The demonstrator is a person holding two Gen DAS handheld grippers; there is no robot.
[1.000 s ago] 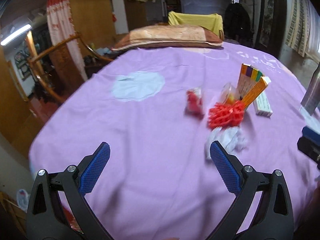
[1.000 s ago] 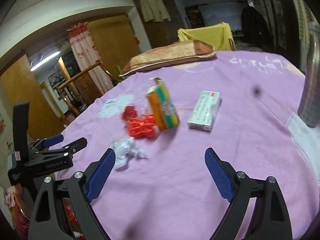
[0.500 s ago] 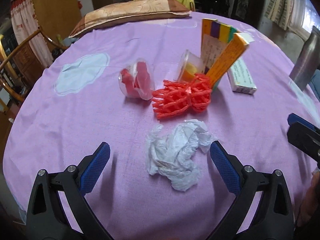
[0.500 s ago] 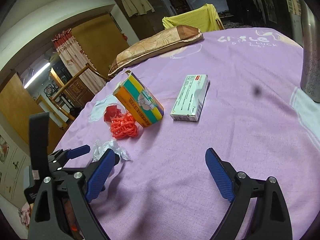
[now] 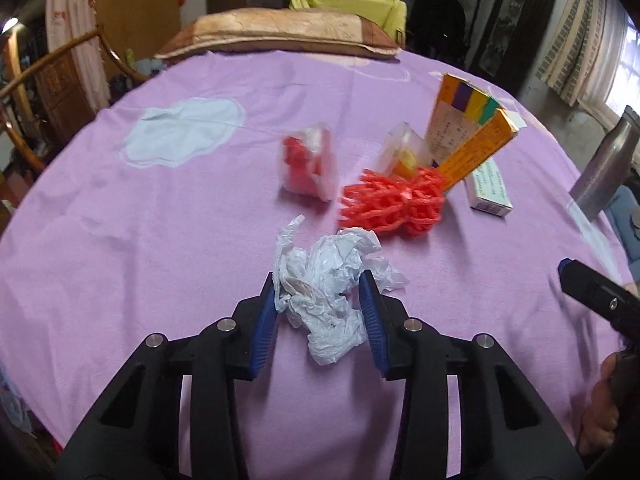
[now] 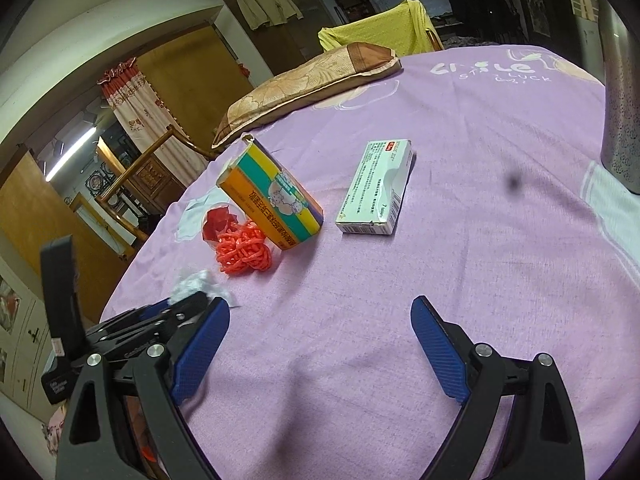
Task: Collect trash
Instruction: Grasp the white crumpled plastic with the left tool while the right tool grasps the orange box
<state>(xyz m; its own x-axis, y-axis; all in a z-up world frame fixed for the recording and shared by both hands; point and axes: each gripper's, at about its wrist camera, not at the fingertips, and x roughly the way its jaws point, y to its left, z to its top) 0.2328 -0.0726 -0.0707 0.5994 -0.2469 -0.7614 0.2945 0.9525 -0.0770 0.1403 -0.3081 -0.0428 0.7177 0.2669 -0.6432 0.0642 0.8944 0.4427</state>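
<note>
My left gripper [image 5: 320, 290] is shut on a crumpled white plastic bag [image 5: 328, 284] on the purple tablecloth [image 5: 160, 232]. Beyond it lie a red foam net [image 5: 394, 200], a clear cup with red scraps [image 5: 306, 164], a clear cup with yellow inside [image 5: 404, 152], a colourful carton [image 5: 468, 136] and a white medicine box [image 5: 490, 188]. My right gripper [image 6: 320, 340] is open and empty over bare cloth. In the right wrist view the bag [image 6: 198, 286] shows at the left gripper [image 6: 168, 312], with the net [image 6: 244, 254], carton [image 6: 272, 196] and box [image 6: 378, 186] beyond.
A metal flask [image 6: 622, 92] stands at the right edge of the table. A brown pillow [image 5: 280, 34] lies at the far edge, with a yellow-draped chair [image 5: 348, 2] behind it. Wooden chairs [image 5: 36, 80] stand to the left.
My left gripper has closed its jaws on the crumpled white bag, which lay between open jaws half a second ago. The right gripper has shifted only slightly and stays open.
</note>
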